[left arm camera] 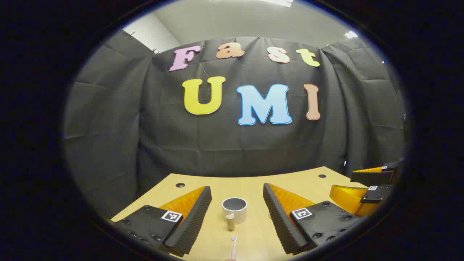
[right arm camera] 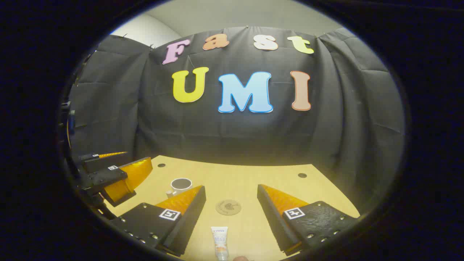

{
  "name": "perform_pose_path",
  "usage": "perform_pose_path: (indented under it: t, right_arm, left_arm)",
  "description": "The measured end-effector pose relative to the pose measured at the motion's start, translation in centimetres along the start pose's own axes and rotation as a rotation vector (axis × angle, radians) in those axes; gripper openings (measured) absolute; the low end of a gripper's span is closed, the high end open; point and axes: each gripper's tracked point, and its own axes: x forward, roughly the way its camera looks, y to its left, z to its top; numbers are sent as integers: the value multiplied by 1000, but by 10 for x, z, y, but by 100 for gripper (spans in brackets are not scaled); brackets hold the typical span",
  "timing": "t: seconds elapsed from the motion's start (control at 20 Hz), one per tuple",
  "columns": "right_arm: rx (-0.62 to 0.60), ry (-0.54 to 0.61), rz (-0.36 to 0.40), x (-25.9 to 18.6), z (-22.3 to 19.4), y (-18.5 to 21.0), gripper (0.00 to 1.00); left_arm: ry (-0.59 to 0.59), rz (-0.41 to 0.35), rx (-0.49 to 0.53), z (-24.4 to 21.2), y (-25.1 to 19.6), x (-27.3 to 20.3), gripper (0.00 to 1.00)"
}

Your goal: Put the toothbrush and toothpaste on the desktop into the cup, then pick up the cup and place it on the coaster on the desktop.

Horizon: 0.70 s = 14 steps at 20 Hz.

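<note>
In the left gripper view, a white cup (left arm camera: 234, 208) with a short wooden handle stands on the wooden desktop (left arm camera: 250, 185), between and just beyond my open left gripper (left arm camera: 237, 188). A thin white toothbrush (left arm camera: 233, 247) lies nearer, at the bottom edge. In the right gripper view, a white toothpaste tube (right arm camera: 220, 240) lies between the fingers of my open right gripper (right arm camera: 232, 188). A round brown coaster (right arm camera: 228, 207) sits just past the tube, with the cup (right arm camera: 181, 185) to its left. Neither gripper holds anything.
The right gripper (left arm camera: 342, 183) shows at the right edge of the left gripper view, and the left gripper (right arm camera: 139, 157) at the left of the right gripper view. Small dark holes (right arm camera: 302, 175) mark the desktop's far corners. The black cloth wall stands close behind the desk.
</note>
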Motion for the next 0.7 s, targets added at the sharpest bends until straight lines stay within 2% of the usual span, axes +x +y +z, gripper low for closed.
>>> perform_pose_path:
  t: [0.7]
  right_arm:
    - [32,134,-4,15,-32,1,89]
  left_arm:
    - [57,-17,-26,-12,-5,-2,100]
